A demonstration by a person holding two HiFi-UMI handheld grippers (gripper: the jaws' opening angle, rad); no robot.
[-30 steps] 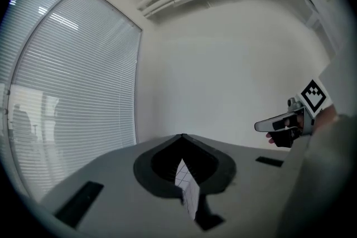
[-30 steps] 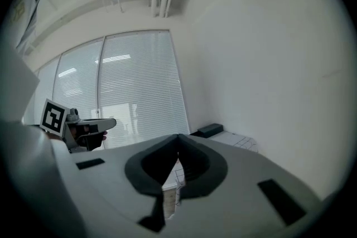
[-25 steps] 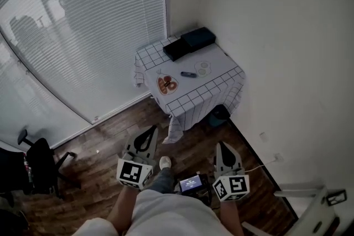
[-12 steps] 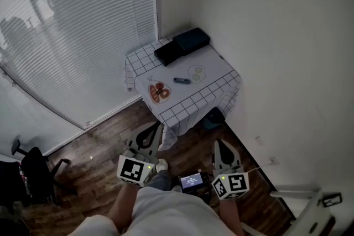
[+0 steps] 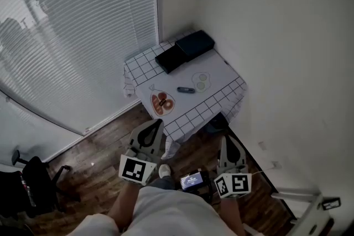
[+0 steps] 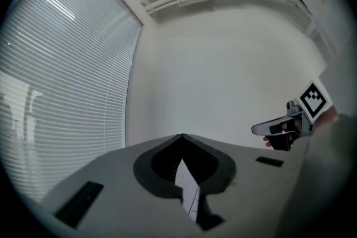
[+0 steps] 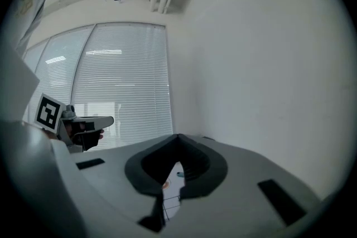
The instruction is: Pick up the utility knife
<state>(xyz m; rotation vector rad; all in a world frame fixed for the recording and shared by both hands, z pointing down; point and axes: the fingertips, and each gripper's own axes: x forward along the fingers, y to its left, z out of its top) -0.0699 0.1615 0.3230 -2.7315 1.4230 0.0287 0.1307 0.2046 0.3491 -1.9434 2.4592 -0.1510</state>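
Observation:
The utility knife (image 5: 186,90), small and dark bluish, lies on a corner table (image 5: 221,70) covered with a white grid cloth, between two plates. Both grippers are held low over the wooden floor, well short of the table and pointing toward it. My left gripper (image 5: 156,123) is shut with nothing in it; in the left gripper view its tips (image 6: 182,136) meet, and a sliver of the cloth shows below them. My right gripper (image 5: 227,139) is shut and empty too, its tips (image 7: 178,135) touching.
A plate of orange food (image 5: 162,101) lies left of the knife, a small plate with green slices (image 5: 201,81) right of it, two dark boxes (image 5: 184,50) behind. Window blinds (image 5: 72,36) run along the left, a white wall (image 5: 287,52) along the right. An office chair (image 5: 33,188) stands at far left.
Both grippers have moved forward toward the table, which now looks slightly nearer and larger. Both stay shut and empty.

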